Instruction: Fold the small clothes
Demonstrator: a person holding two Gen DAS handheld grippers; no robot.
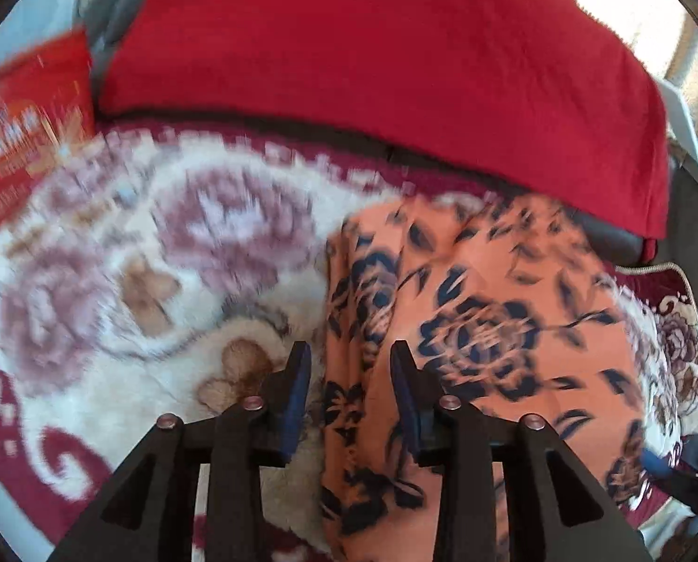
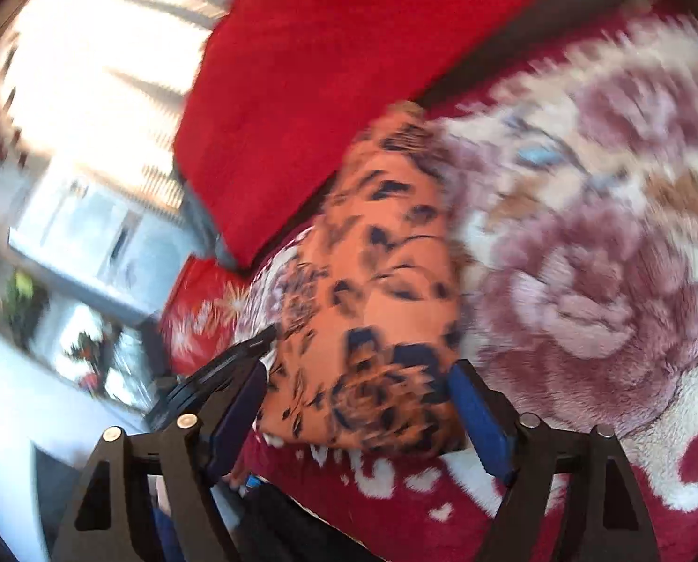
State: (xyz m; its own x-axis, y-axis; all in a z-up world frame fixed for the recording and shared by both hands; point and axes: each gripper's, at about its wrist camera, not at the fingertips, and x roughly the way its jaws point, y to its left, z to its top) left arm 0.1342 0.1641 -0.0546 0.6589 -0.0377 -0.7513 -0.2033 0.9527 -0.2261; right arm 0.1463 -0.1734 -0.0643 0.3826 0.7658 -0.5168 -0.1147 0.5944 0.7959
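The orange flowered garment (image 1: 480, 328) lies flat on the floral blanket (image 1: 115, 281) for folding. The left tool (image 1: 351, 374) hovers wide over its edge; the right tool (image 2: 358, 398) straddles its end, wide, not gripping.

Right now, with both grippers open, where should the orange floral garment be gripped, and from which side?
Probably at its near end. The garment lies as a long folded strip on the blanket, and its near edge sits between the right gripper's open fingers, so coming straight in from that end suits. The left gripper could take the strip's left long edge, which lies between its fingers.
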